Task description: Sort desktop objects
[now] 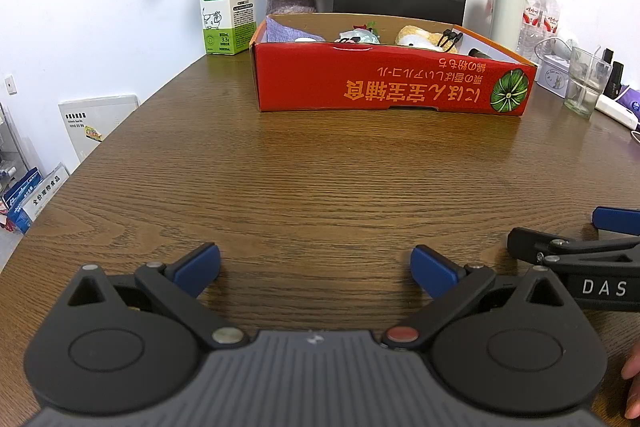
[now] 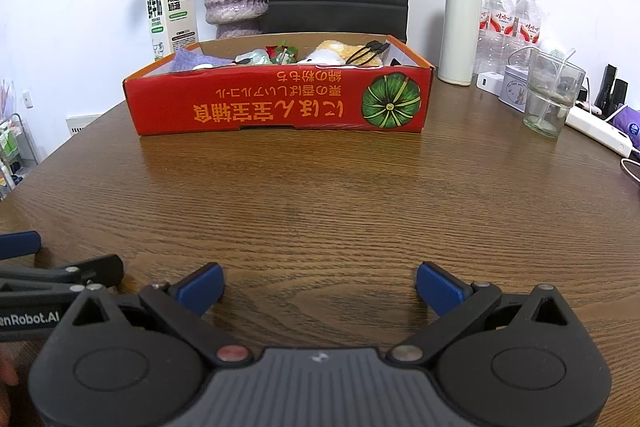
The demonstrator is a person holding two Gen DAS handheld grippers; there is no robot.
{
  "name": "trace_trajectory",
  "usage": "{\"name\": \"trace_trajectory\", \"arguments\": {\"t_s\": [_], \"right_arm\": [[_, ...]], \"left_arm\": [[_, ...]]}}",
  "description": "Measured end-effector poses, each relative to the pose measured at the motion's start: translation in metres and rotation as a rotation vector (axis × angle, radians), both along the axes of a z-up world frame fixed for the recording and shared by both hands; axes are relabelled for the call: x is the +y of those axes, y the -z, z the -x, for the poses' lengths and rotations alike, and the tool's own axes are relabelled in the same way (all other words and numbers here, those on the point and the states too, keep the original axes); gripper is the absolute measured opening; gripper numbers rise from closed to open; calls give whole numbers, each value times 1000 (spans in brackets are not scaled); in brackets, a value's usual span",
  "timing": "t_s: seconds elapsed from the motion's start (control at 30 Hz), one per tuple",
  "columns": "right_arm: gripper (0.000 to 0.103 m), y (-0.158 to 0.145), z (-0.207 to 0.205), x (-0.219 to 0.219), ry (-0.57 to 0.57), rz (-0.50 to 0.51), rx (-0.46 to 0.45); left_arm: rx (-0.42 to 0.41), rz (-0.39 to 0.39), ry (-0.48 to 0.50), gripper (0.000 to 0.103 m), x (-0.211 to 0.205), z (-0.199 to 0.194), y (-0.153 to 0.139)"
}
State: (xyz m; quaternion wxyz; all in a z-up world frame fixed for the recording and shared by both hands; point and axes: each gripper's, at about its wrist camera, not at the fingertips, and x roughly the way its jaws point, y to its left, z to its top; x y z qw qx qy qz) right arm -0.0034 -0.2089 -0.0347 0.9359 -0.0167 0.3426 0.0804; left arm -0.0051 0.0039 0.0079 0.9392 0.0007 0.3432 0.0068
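Bare wooden table point(image 2: 320, 195) stretches wide ahead of my left gripper point(image 1: 315, 269) and right gripper point(image 2: 320, 287), both jaws spread and empty, up to the red box point(image 2: 280, 103) lying crosswise mid-table, with clutter along the far right edge.

red box point(image 2: 248, 107), green pumpkin print

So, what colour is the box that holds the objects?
The cardboard box is red outside with orange lettering and a green pumpkin picture, clearest in the right wrist view.
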Motion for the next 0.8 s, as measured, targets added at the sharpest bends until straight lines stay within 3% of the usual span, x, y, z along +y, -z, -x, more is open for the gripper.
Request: {"name": "trace_trajectory", "arguments": {"t_s": [0.8], "right_arm": [[103,0,0,0,-1,0,0]], "left_arm": [[0,0,0,103,0,0,0]]}}
